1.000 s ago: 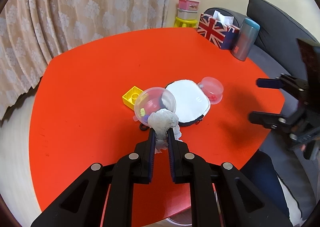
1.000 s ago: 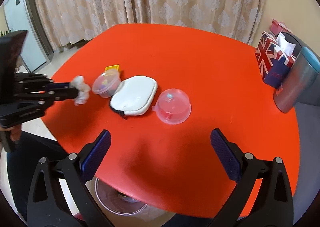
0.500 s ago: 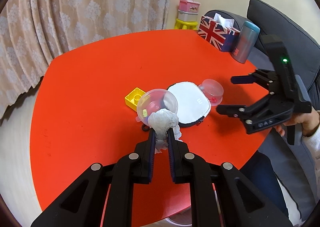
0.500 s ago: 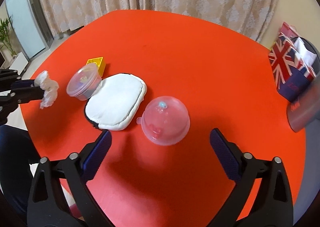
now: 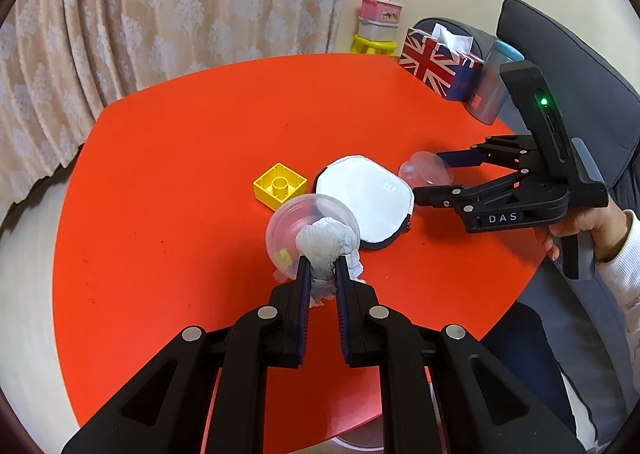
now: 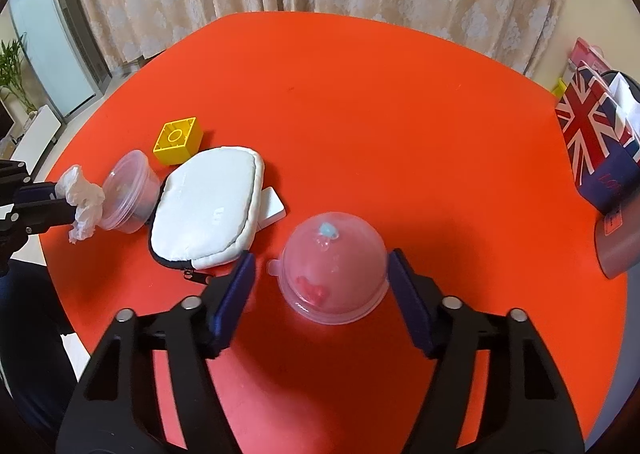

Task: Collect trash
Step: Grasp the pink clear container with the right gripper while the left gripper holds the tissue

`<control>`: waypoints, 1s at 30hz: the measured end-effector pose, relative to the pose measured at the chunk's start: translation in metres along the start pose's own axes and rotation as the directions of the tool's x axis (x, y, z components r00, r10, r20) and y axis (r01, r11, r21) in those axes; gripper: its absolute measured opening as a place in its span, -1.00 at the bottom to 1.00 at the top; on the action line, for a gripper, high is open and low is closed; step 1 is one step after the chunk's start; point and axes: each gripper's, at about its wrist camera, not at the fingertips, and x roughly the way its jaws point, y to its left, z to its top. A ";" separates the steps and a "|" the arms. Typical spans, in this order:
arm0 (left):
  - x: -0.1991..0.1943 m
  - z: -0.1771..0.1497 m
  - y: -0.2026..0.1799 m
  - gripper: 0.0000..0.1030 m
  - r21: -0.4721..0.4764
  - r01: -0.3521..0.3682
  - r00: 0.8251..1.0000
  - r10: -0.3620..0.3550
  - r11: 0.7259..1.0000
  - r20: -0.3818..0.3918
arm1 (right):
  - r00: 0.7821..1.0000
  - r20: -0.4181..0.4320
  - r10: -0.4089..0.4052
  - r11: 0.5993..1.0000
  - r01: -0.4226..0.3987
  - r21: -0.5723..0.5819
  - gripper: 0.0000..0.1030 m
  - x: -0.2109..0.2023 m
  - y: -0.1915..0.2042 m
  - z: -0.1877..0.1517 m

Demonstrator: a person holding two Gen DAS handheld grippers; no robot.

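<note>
Crumpled tissue (image 5: 326, 240): pinched in left gripper (image 5: 320, 268). Right gripper (image 6: 320, 274), closing, straddles pink dome capsule (image 6: 334, 268), pads apart; flat white card (image 6: 272, 209) behind white pouch (image 6: 208, 205) appears only there.

Item counts on the round red desk (image 6: 360, 101)

Two clear plastic dome containers: one pinkish dome (image 6: 334, 268), one clear dome cup (image 6: 128, 191). One white padded zip pouch (image 6: 206, 209), one flat white card (image 6: 272, 209) under its edge. One yellow plastic toy brick (image 6: 178, 139). One crumpled white tissue wad (image 5: 326, 242). One Union Jack tissue box (image 6: 592, 133), one grey tumbler with blue lid (image 5: 494, 87). Two black two-finger claws: left claw (image 5: 321, 270), right claw (image 6: 320, 274).
</note>
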 end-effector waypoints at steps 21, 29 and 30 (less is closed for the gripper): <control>-0.021 -0.011 -0.011 -0.77 0.036 0.011 1.000 -0.012 0.999 0.018 | 0.997 0.070 -0.037 0.999 0.035 0.020 0.02 -0.081 0.027 -0.022; -0.047 -0.031 -0.030 -0.77 0.074 0.025 0.999 -0.027 0.997 0.032 | 0.992 0.128 -0.010 1.000 0.010 0.004 0.02 -0.129 0.060 -0.045; -0.049 -0.035 -0.033 -0.77 0.080 0.024 0.999 -0.026 0.996 0.031 | 0.991 0.134 -0.007 1.000 0.008 -0.003 0.02 -0.132 0.064 -0.047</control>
